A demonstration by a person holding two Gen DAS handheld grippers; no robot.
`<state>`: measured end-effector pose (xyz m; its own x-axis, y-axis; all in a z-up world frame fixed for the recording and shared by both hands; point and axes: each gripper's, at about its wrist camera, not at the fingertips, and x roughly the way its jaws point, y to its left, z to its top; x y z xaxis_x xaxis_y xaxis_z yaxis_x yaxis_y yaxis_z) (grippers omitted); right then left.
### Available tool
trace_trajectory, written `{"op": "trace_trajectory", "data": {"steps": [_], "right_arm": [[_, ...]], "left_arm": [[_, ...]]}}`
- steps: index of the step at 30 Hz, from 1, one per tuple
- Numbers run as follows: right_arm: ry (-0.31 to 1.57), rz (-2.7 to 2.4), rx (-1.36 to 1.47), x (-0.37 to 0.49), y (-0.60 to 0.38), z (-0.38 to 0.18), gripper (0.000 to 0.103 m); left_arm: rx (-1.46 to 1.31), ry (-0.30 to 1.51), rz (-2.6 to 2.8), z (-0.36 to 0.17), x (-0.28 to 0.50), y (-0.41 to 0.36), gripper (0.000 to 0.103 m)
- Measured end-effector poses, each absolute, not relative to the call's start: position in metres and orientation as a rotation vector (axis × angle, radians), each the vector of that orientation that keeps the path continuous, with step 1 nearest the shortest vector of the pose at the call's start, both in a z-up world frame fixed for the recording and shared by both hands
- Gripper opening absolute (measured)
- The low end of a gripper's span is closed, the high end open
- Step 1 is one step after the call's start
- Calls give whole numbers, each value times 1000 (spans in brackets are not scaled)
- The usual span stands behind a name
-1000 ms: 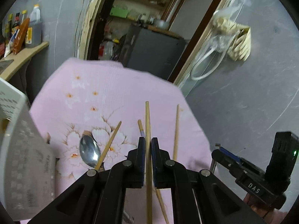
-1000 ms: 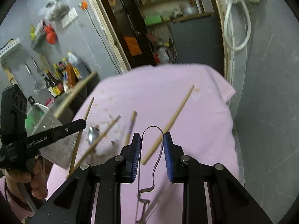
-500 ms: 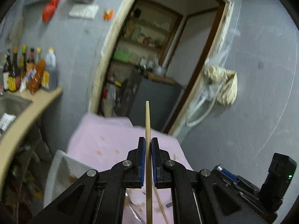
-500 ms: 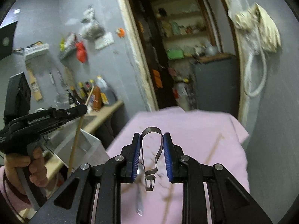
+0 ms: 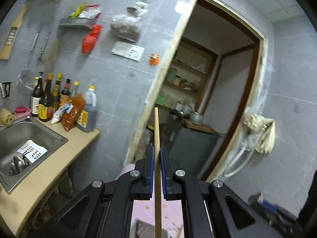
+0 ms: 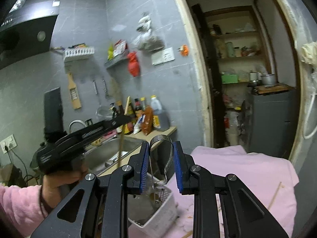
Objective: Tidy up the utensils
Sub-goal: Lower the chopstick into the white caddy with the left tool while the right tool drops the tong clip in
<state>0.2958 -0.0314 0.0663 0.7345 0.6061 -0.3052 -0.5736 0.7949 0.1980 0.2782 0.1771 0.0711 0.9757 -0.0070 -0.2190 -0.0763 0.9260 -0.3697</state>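
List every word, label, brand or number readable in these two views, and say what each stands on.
No text can be read in either view.
Sauce bottles on the counter: labels too small and blurred.
White wall plate: dark marks, unreadable.
Left gripper, seen from the right wrist: side lettering motion-blurred.
Hanging packets: print unreadable.

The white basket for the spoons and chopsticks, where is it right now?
In the right wrist view the white basket sits low in the middle, on the pink cloth near its left edge, just below the metal tongs that the right gripper holds.
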Motion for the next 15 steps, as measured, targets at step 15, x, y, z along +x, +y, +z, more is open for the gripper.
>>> {"op": "trace_trajectory", "data": {"steps": [15], "right_arm": [[553, 673, 17, 312, -2, -1, 21]], "left_arm": [[-378, 252, 73, 26, 279, 183, 7]]}}
